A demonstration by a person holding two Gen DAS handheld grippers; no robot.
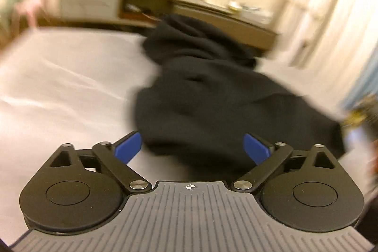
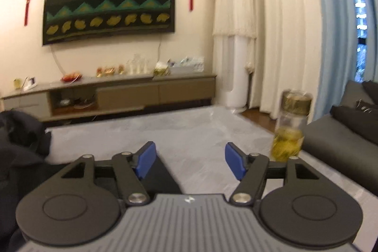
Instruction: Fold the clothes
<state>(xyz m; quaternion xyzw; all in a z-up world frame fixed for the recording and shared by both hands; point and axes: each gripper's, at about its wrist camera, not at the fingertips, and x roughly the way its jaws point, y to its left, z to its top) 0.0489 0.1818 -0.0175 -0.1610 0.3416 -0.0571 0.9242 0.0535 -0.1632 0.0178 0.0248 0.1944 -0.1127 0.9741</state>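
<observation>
Ahead of the wide, empty left claw, the black garment lies bunched on the surface, unfolded. Right claw, wide too, has it to its left.

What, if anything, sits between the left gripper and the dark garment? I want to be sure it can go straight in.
Nothing visible. The left gripper is open, its blue fingers spread, with the crumpled black garment directly ahead on the white surface. The view is motion-blurred, so contact is unclear.
</observation>
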